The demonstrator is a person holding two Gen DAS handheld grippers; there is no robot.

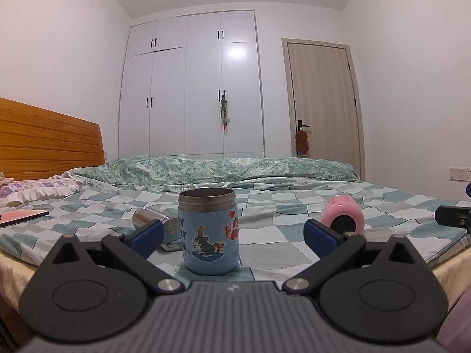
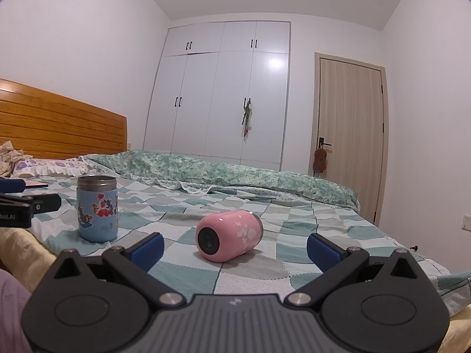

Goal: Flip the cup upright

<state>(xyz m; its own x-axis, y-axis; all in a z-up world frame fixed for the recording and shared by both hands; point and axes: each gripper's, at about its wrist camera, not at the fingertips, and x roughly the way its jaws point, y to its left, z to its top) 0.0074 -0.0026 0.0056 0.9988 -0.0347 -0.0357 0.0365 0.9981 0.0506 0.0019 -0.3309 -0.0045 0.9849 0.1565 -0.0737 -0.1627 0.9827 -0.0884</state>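
Note:
A blue cartoon cup (image 1: 209, 232) with a steel rim stands upright on the checkered bedspread (image 1: 273, 206), just ahead of my open, empty left gripper (image 1: 234, 235). A pink cup (image 2: 228, 235) with white paw prints lies on its side, base toward me, just ahead of my open, empty right gripper (image 2: 235, 248). The pink cup (image 1: 343, 216) also shows right of the blue cup in the left wrist view. The blue cup (image 2: 97, 209) stands at the left in the right wrist view. A steel cup (image 1: 156, 223) lies on its side behind my left finger.
A green quilt (image 1: 212, 170) is bunched along the far side of the bed. A wooden headboard (image 1: 50, 144), pillow (image 1: 38, 189) and a flat pink book (image 1: 20, 216) are at left. A white wardrobe (image 1: 191, 88) and a door (image 1: 323, 103) stand beyond.

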